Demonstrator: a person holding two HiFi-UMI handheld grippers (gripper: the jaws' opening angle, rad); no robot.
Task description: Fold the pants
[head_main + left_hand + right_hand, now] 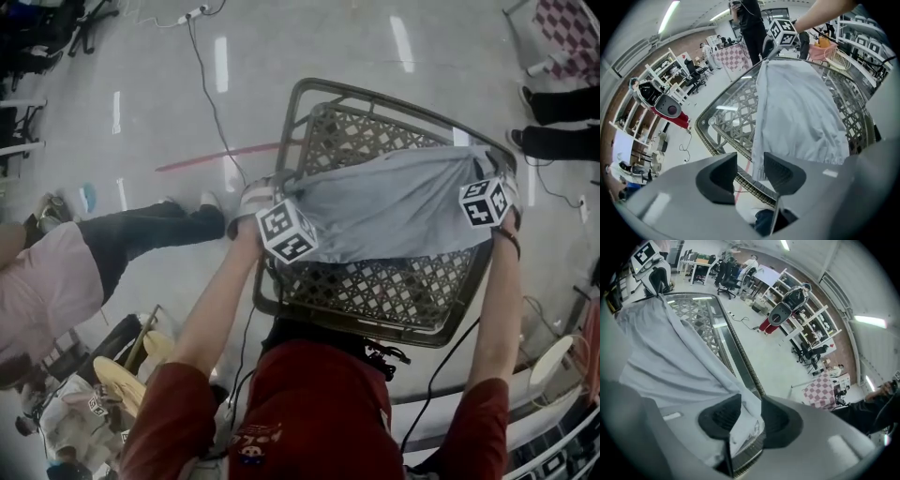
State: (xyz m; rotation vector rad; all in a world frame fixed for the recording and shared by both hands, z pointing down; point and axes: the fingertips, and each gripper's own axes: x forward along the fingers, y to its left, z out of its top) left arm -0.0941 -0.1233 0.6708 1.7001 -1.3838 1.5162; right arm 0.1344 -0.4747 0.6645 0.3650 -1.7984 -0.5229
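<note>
Spreading judged done | light grey cloth pants (394, 202) laid flat across brown lattice-top desk (375, 286), 9 to 3 o'clock, ready for folding | left gripper (750, 172) jaws apart, pants edge beside | right gripper (749, 420) jaws apart, cloth loose between

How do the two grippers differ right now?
Left gripper: nothing between its jaws, the pants lying just beyond. Right gripper: a pants fold lies between its jaws. The left gripper is at the table's left edge, the right at its right. Both stand open.
</note>
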